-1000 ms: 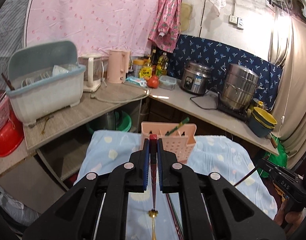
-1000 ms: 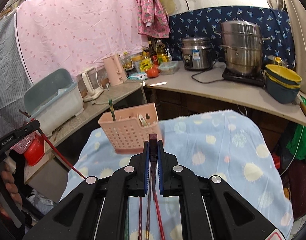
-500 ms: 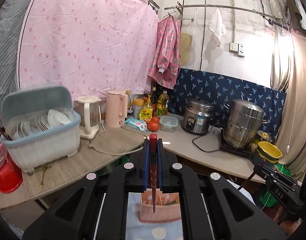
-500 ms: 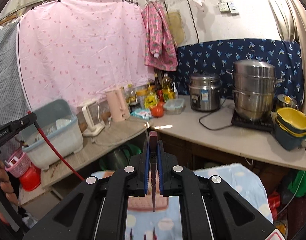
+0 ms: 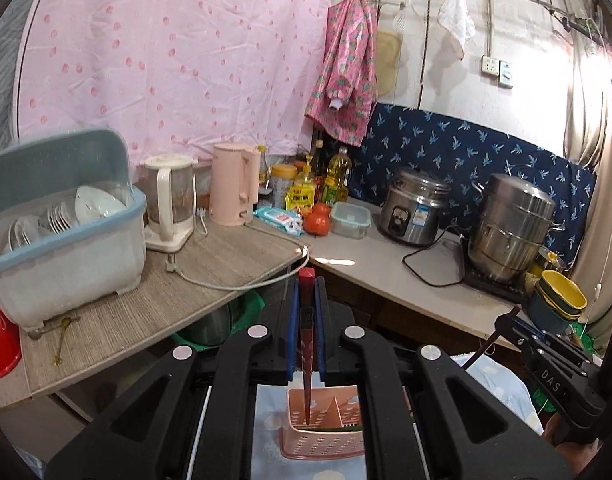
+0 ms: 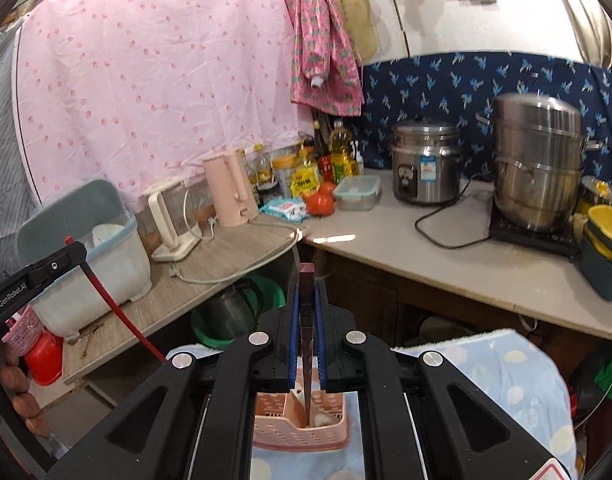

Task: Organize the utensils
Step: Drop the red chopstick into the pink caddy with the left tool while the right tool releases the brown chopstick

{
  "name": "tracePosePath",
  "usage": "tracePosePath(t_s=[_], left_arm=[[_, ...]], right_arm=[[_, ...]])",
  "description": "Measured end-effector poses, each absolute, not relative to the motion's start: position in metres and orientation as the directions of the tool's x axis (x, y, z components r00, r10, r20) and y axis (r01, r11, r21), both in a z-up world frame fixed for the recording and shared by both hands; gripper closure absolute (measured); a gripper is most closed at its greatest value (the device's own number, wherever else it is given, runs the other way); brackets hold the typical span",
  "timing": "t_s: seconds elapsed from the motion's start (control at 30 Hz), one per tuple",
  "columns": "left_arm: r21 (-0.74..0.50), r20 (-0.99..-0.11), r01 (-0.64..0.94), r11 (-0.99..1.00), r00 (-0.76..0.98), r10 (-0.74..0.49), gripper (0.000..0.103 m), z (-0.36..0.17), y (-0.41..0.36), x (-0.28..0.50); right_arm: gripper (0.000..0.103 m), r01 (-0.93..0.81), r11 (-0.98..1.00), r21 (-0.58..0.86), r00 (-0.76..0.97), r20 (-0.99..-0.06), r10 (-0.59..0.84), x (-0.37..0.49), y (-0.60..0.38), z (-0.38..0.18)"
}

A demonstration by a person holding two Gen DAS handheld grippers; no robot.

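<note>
My left gripper [image 5: 306,300] is shut on a red chopstick [image 5: 307,344], which hangs point down over the pink perforated utensil basket [image 5: 321,436]; its tip sits at the basket's left compartment. My right gripper [image 6: 306,300] is shut on a dark maroon chopstick [image 6: 307,340], whose tip reaches down into the same pink basket [image 6: 300,432] beside its divider. The basket stands on a light blue spotted cloth [image 6: 505,376]. Each gripper shows at the other view's edge: the left gripper [image 6: 72,250] with its red chopstick [image 6: 114,308], the right gripper [image 5: 513,318] at far right.
A corner counter [image 5: 186,288] behind carries a dish rack with plates [image 5: 66,220], two kettles [image 5: 232,188], bottles, a tomato [image 5: 317,222], a rice cooker [image 5: 413,212], a steel steamer pot [image 5: 513,224] and stacked bowls [image 5: 561,296]. A red basin [image 5: 0,344] sits at left.
Both grippers rose and moved forward over the basket. The chopsticks lying on the cloth dropped out of view, and each held chopstick's tip now points into the basket.
</note>
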State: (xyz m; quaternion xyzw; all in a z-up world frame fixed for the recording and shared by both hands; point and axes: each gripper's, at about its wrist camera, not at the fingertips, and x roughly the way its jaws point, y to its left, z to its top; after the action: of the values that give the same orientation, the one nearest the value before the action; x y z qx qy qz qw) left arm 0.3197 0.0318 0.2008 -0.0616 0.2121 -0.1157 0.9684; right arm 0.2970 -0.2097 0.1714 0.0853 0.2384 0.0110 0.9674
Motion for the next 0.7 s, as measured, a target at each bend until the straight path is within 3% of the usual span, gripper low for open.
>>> tracePosePath(t_s=[0.17, 0.23, 0.27, 0.3, 0.37, 0.7], left_arm=[[-0.18, -0.433, 0.178, 0.967, 0.869, -0.241, 0.096, 0.179, 0.032, 0.329], [-0.189, -0.435, 0.154, 0.97, 0.872, -0.223, 0.092, 0.175, 0.036, 0.329], [-0.195, -0.441, 0.146, 0.97, 0.87, -0.22, 0.078, 0.173, 0.038, 0.329], [-0.208, -0.444, 0.134, 0.969, 0.869, -0.216, 0.06, 0.172, 0.042, 0.328], [-0.229, -0.431, 0.111, 0.967, 0.879, -0.204, 0.055, 0.171, 0.047, 0.324], [-0.232, -0.448, 0.111, 0.966, 0.869, -0.207, 0.055, 0.162, 0.056, 0.292]], right_arm=[[0.094, 0.024, 0.987, 0.16, 0.863, -0.502, 0.06, 0.305, -0.206, 0.145], [0.07, 0.045, 0.987, 0.154, 0.864, -0.502, 0.039, 0.302, -0.209, 0.14], [0.049, 0.059, 0.985, 0.16, 0.87, -0.493, 0.028, 0.299, -0.212, 0.139], [0.044, 0.066, 0.983, 0.17, 0.877, -0.48, 0.024, 0.294, -0.215, 0.139], [0.044, 0.073, 0.982, 0.173, 0.878, -0.478, 0.019, 0.288, -0.218, 0.138], [0.044, 0.079, 0.979, 0.189, 0.874, -0.485, 0.023, 0.242, -0.222, 0.13]])
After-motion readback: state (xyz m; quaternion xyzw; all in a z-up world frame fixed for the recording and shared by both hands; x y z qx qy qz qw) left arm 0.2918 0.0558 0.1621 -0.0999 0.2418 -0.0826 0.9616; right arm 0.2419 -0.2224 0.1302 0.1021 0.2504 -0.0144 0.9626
